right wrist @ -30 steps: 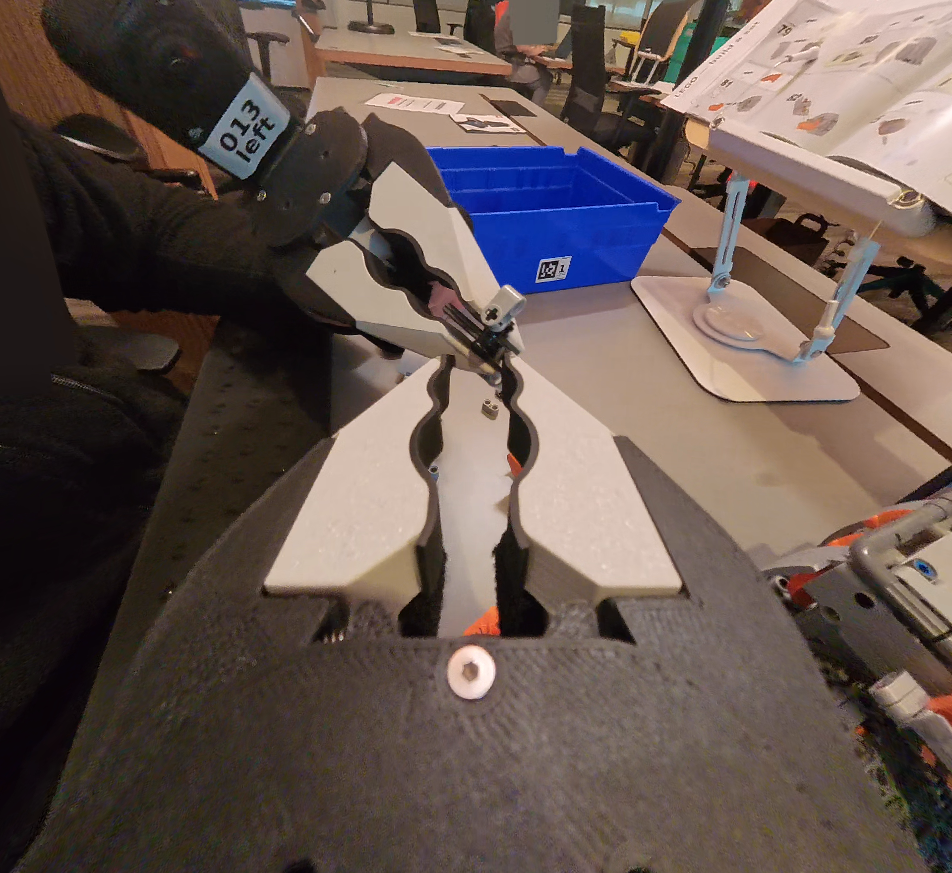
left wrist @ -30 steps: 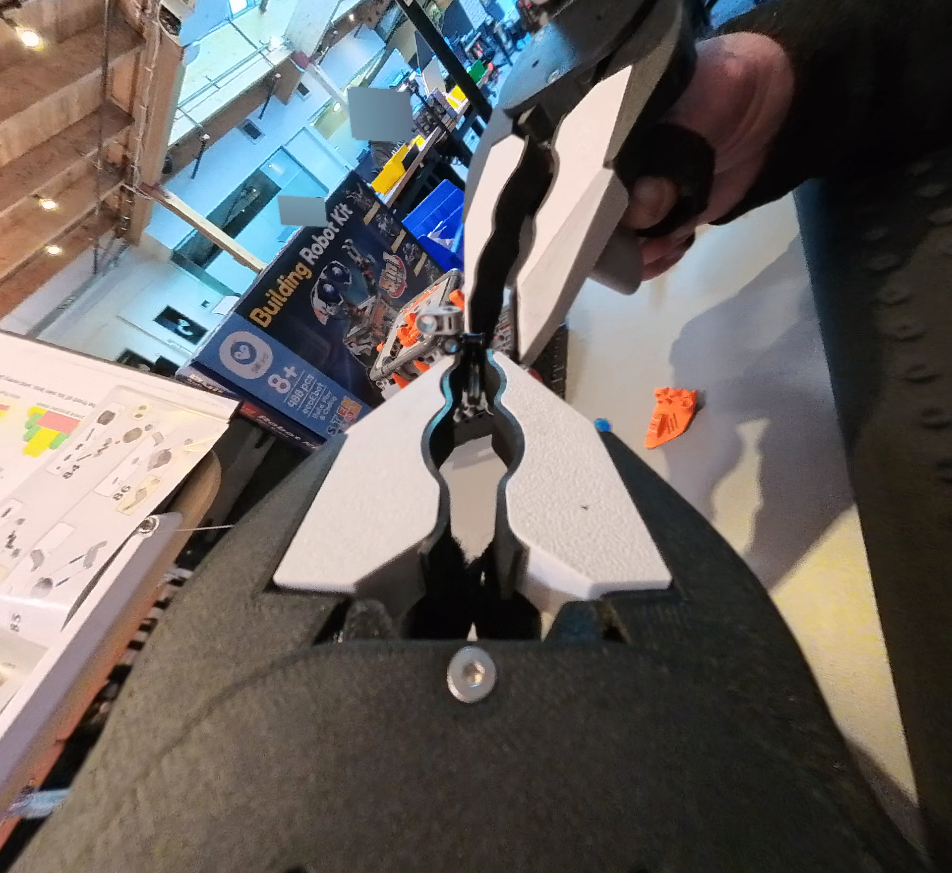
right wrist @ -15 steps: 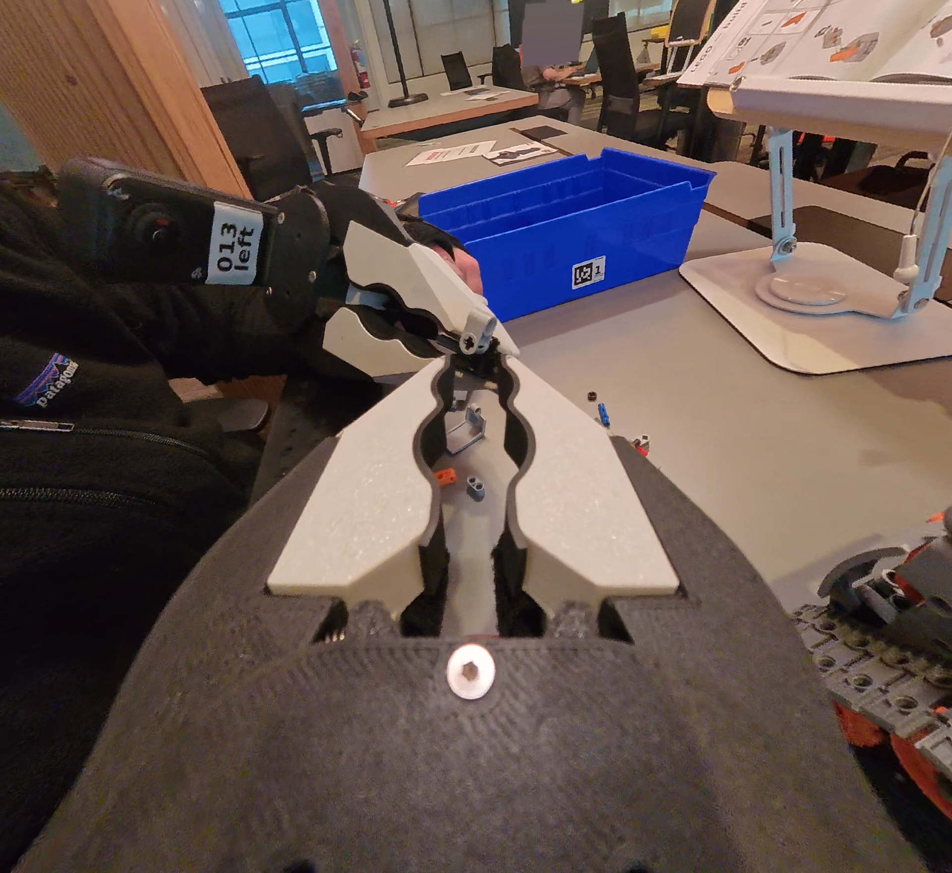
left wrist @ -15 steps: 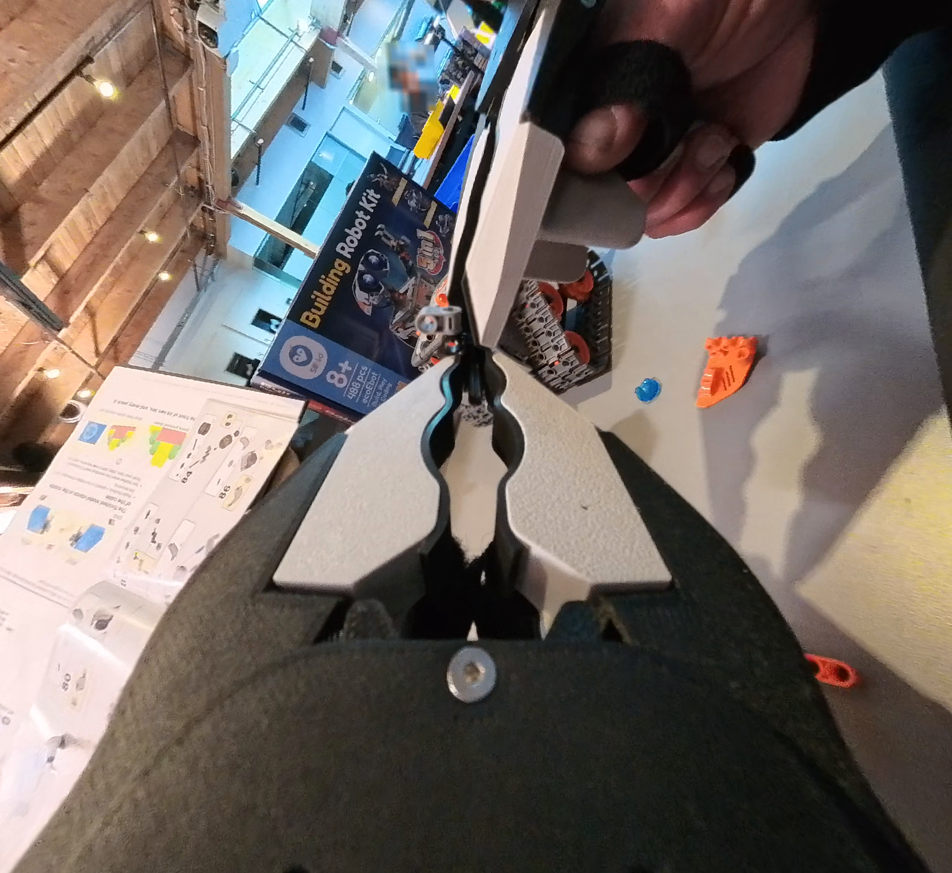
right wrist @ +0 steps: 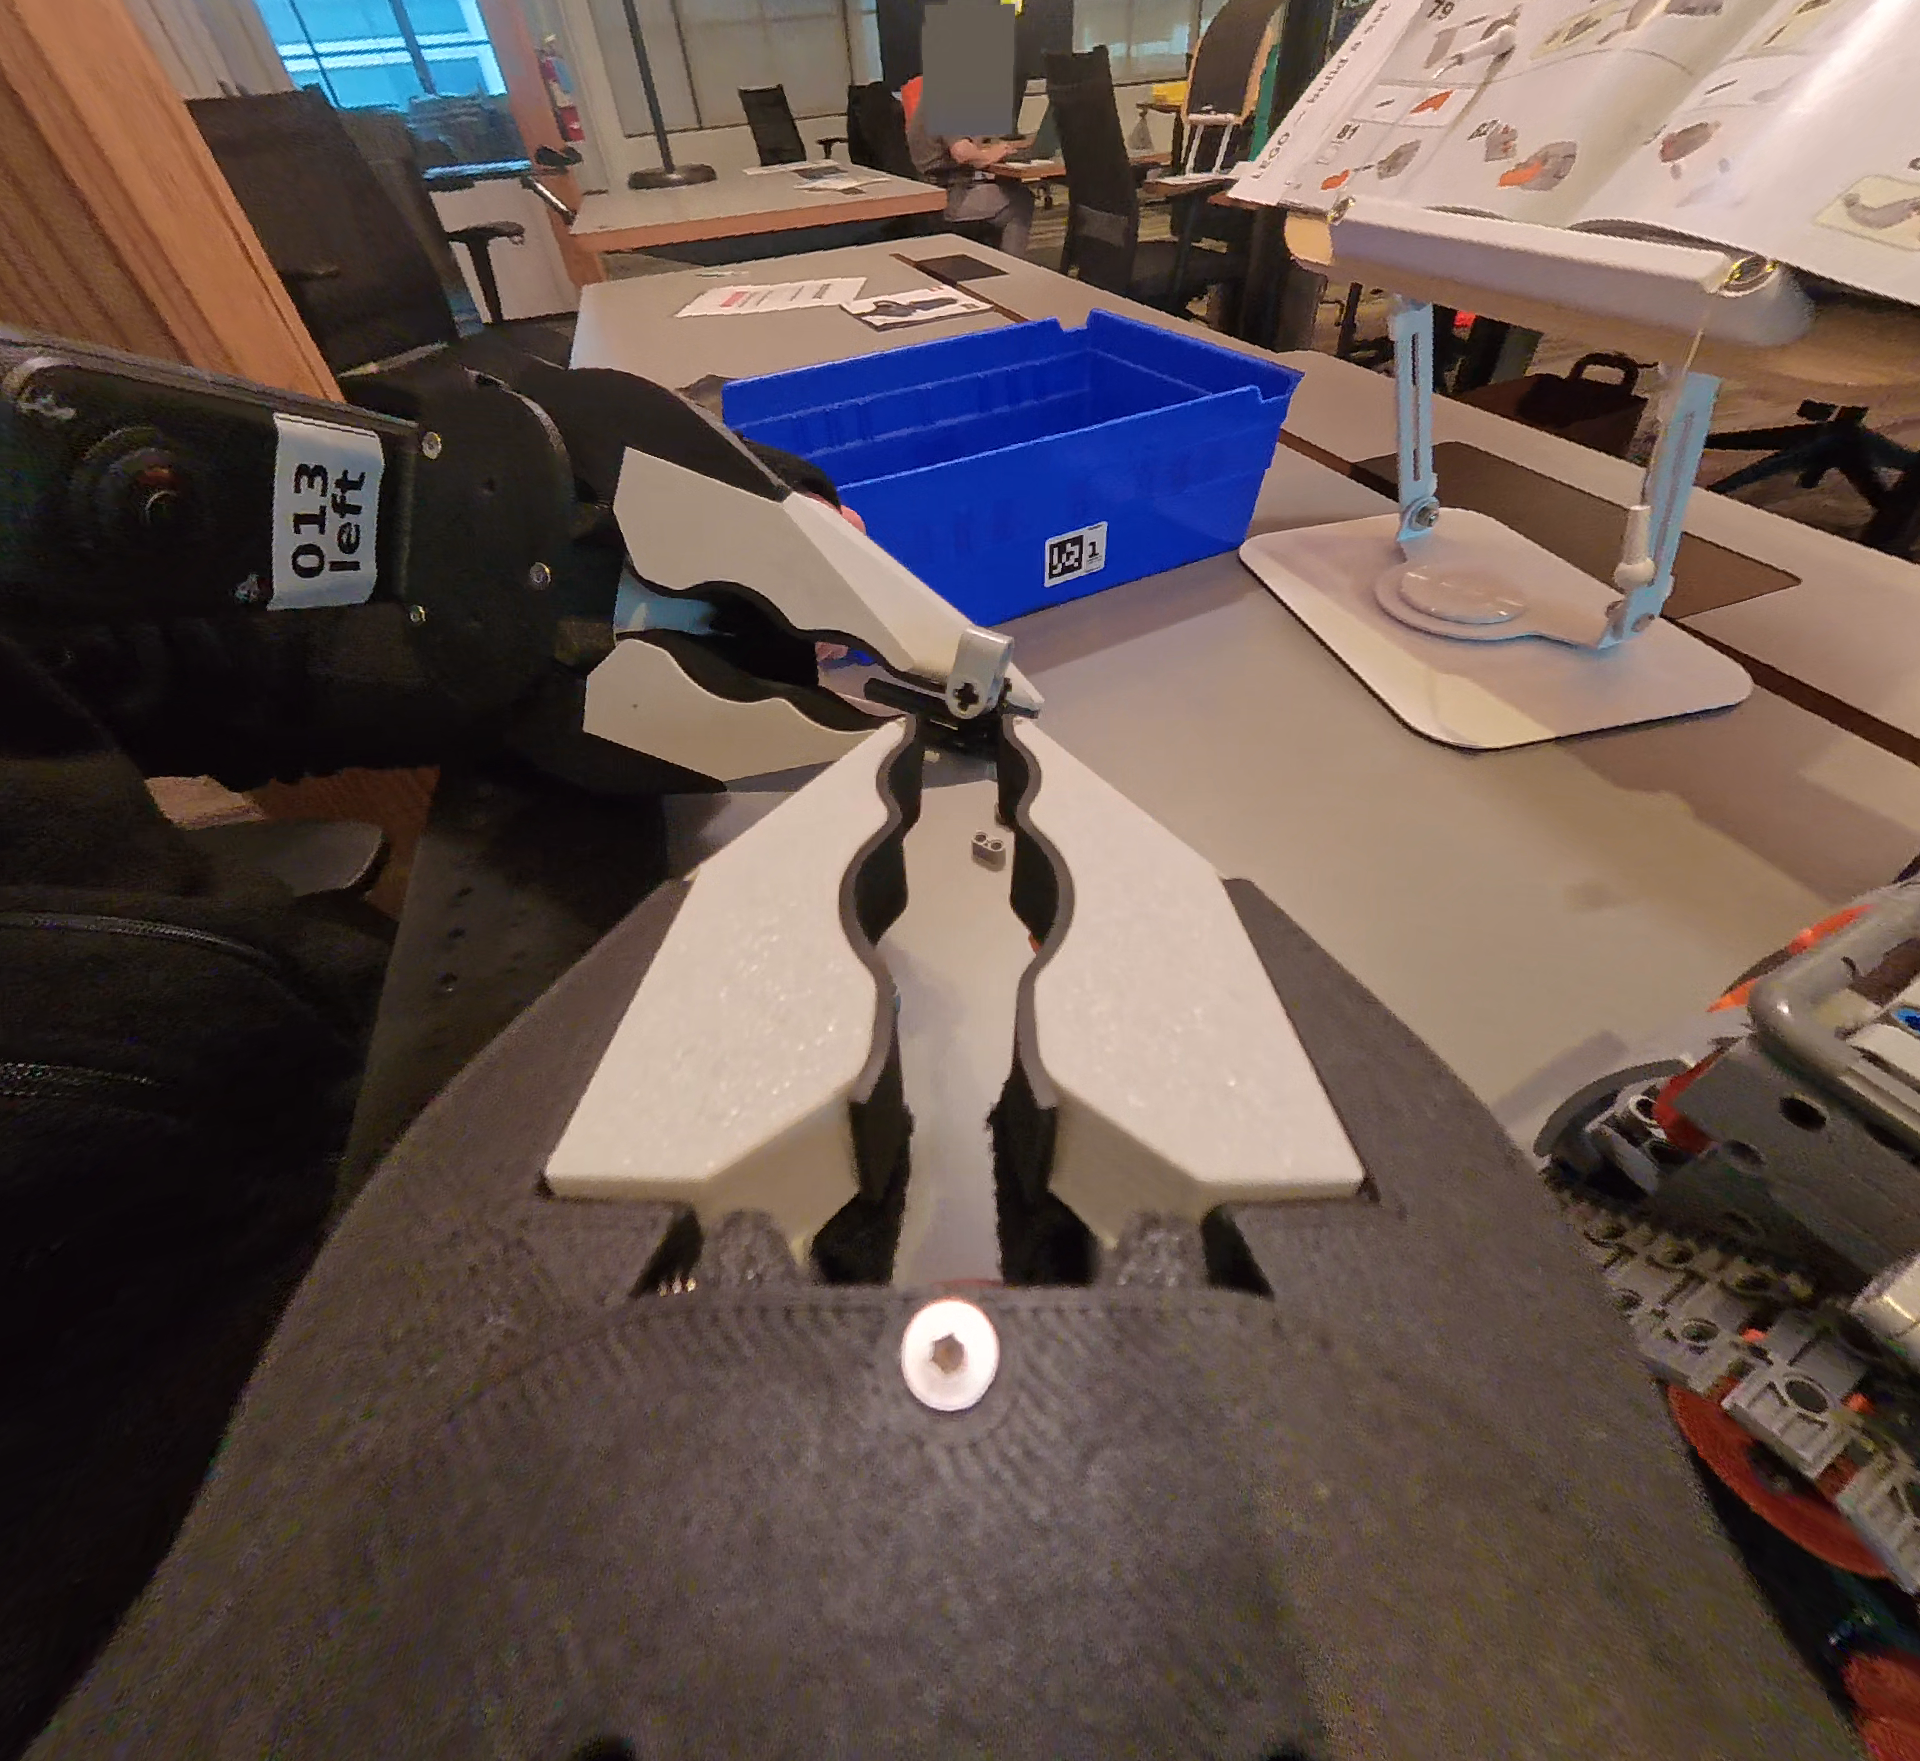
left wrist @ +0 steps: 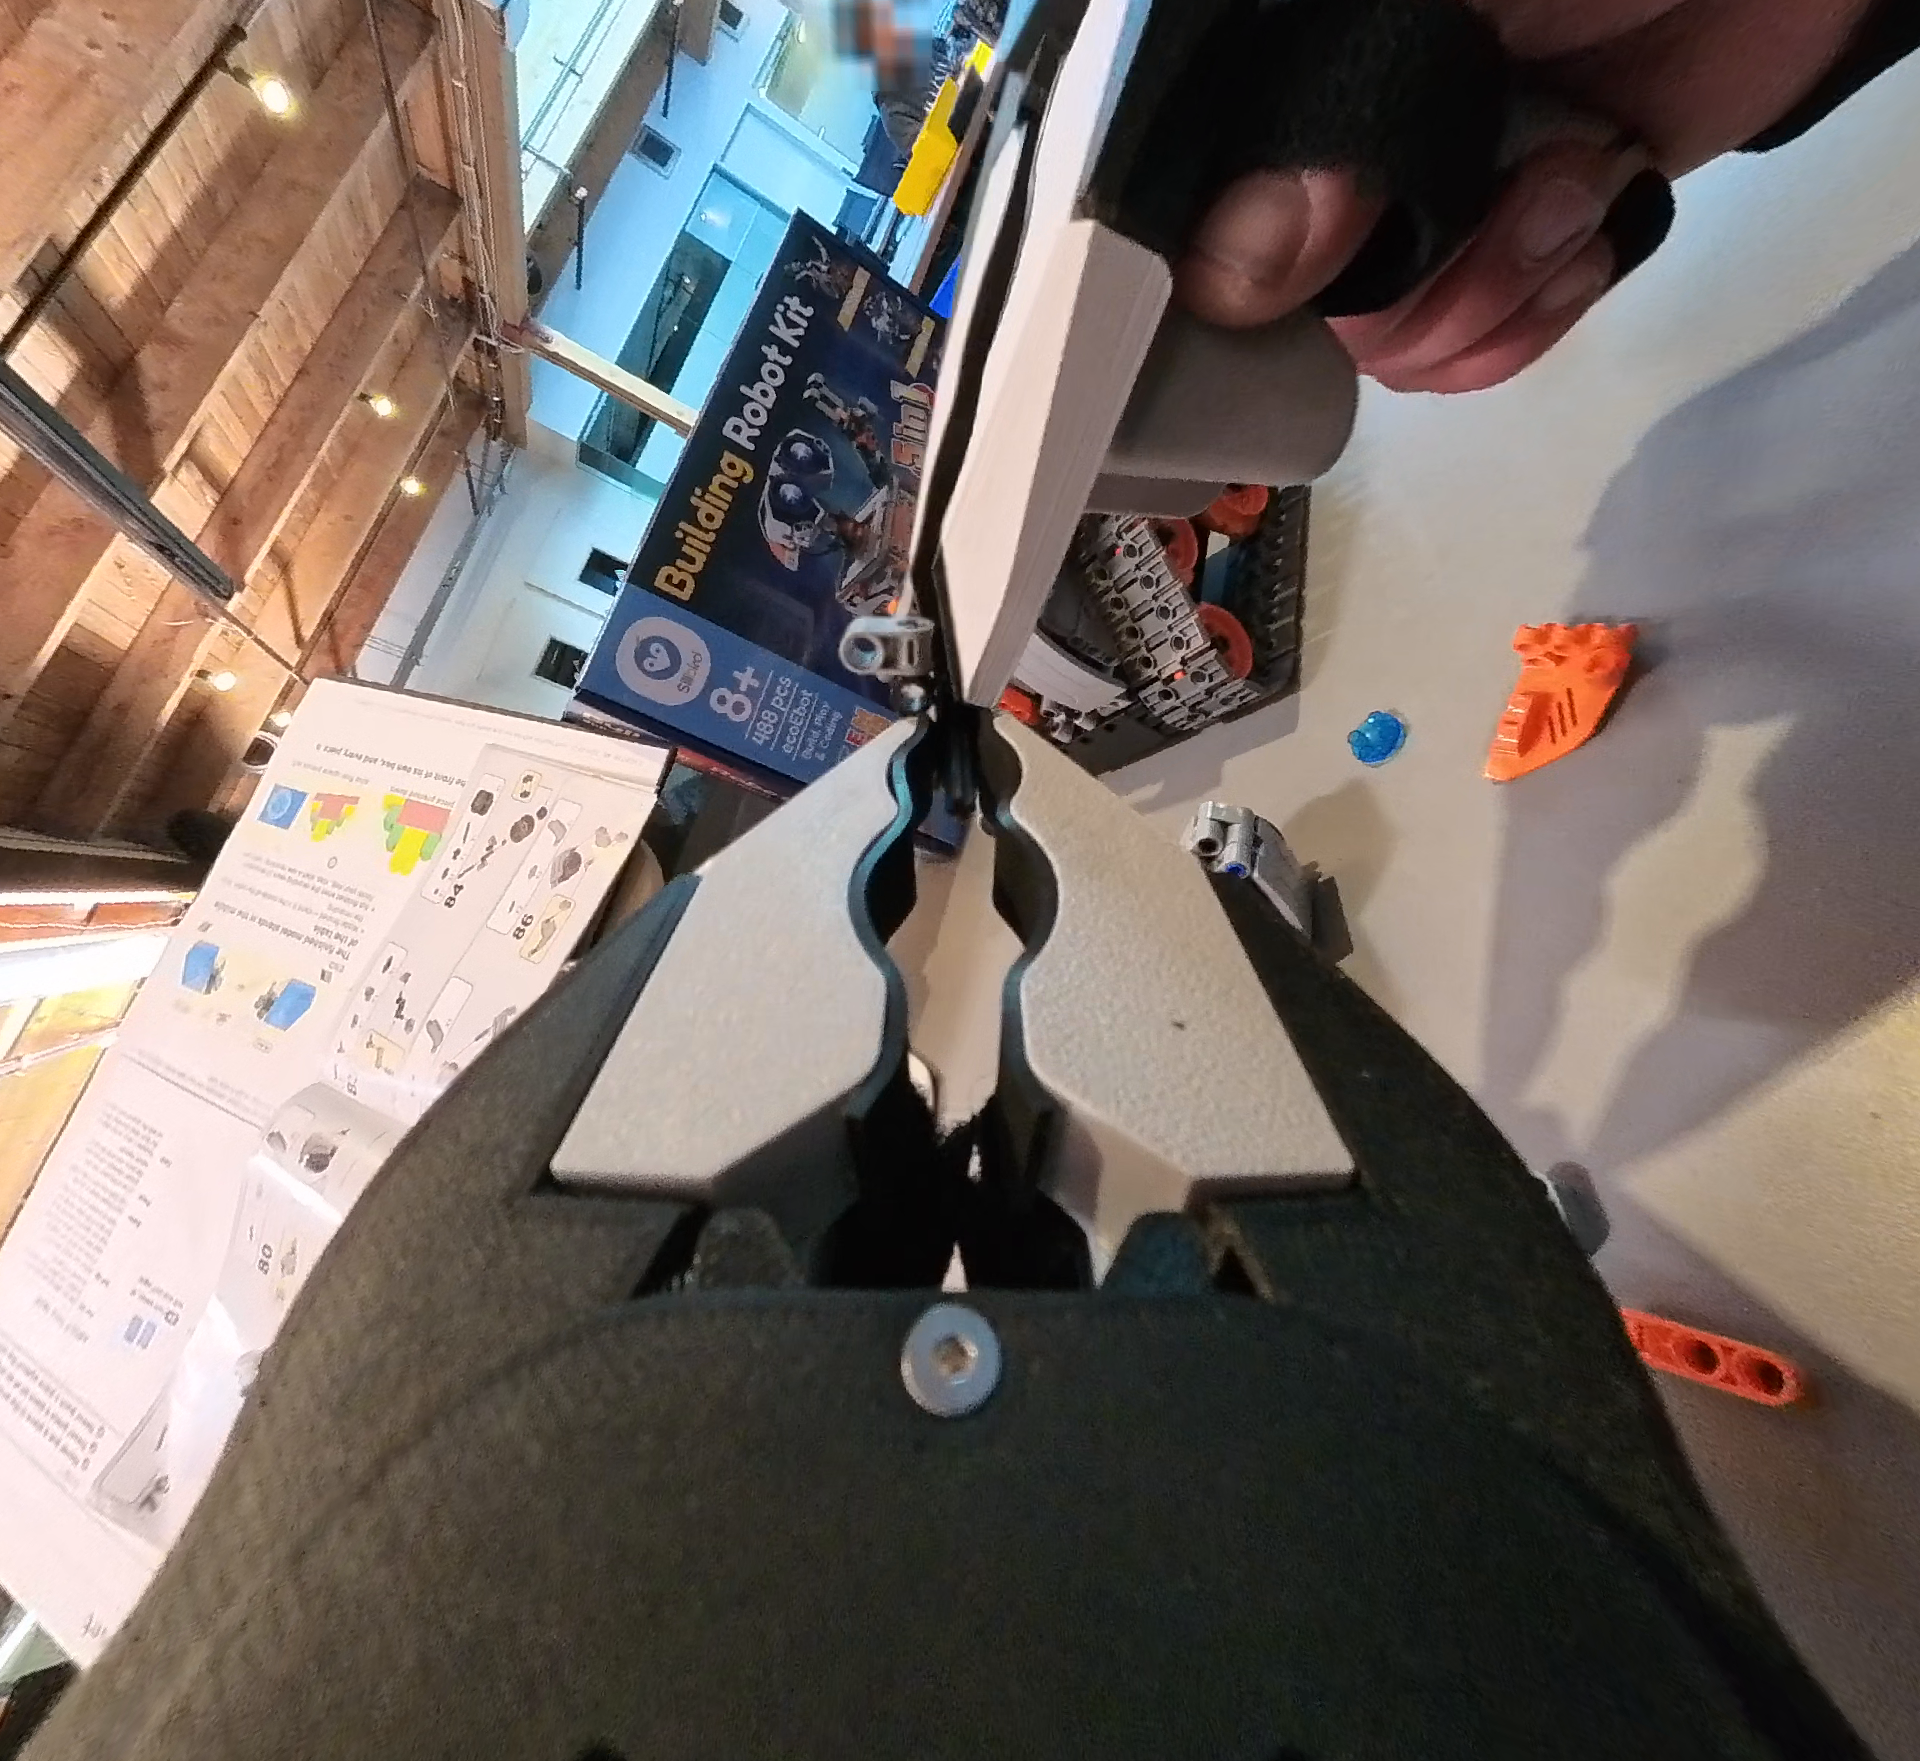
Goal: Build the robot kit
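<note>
My left gripper (left wrist: 951,755) is shut on a short black axle (right wrist: 902,688) that carries a small grey connector (left wrist: 883,651) at its end. My right gripper (right wrist: 956,737) meets it tip to tip and is shut on a small black part just under the grey connector (right wrist: 977,667). Both are held above the grey table (right wrist: 1299,880). In the left wrist view the right gripper (left wrist: 940,672) comes in from above, seen edge-on, with a hand on its trigger. In the right wrist view the left gripper (right wrist: 1003,688) comes in from the left.
A blue bin (right wrist: 997,475) and a white stand (right wrist: 1496,631) with an instruction booklet (right wrist: 1621,49) stand behind. A tracked model (left wrist: 1174,631) sits beside a kit box (left wrist: 769,548). Loose orange parts (left wrist: 1558,714), a blue stud (left wrist: 1377,735) and grey pieces (left wrist: 1242,854) lie on the table. Both grippers' tips are close together, under 4 cm apart. The blue stud (left wrist: 1377,735) is about 15 cm from both grippers' fingertips.
Both grippers stayed joined at the tips while turning. The left gripper swung from pointing downward to lying level, and the right gripper turned edge-on and closer above the left one.
</note>
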`<state>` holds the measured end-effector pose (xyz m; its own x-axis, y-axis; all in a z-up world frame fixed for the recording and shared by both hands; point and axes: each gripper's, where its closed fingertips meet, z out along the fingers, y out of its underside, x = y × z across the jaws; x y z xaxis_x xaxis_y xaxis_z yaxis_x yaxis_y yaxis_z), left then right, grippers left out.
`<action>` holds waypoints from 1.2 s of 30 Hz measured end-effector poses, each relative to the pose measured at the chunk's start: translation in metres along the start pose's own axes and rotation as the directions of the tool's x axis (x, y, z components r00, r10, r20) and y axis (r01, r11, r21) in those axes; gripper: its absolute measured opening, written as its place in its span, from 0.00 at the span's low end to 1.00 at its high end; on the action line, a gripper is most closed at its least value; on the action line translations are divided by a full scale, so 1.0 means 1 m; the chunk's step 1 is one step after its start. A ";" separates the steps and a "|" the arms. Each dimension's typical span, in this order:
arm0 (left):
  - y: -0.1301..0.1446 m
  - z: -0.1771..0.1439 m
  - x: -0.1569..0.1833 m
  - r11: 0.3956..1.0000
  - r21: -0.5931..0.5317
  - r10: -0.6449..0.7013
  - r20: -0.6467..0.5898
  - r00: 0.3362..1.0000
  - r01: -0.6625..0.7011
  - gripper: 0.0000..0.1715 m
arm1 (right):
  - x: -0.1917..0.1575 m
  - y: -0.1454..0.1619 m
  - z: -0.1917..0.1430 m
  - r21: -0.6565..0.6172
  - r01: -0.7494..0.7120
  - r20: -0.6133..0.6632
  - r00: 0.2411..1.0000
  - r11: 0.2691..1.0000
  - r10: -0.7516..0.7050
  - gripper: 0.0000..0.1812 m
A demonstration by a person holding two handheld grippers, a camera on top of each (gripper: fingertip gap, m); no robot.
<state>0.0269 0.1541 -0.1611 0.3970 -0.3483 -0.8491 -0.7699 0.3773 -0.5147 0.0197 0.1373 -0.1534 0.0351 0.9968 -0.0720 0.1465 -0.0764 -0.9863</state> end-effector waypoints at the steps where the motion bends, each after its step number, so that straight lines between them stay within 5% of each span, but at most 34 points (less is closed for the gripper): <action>1: 0.000 0.000 0.000 1.000 -0.001 0.002 0.001 1.000 -0.002 0.03 | 0.000 0.000 0.000 -0.001 0.002 0.000 1.000 1.000 -0.002 0.06; 30: -0.008 -0.012 -0.008 0.989 0.088 -0.114 -0.034 0.993 0.116 0.07 | 0.006 -0.010 -0.008 0.088 -0.077 0.070 0.995 0.993 0.071 0.02; 36: -0.011 -0.014 0.000 0.995 0.090 -0.047 -0.041 0.998 0.051 0.02 | 0.005 -0.006 -0.006 0.066 -0.100 0.086 0.992 0.993 0.094 0.02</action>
<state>0.0281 0.1383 -0.1538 0.4123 -0.4003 -0.8184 -0.7004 0.4352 -0.5657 0.0254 0.1430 -0.1470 -0.0367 0.9835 -0.1773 0.0765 -0.1742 -0.9817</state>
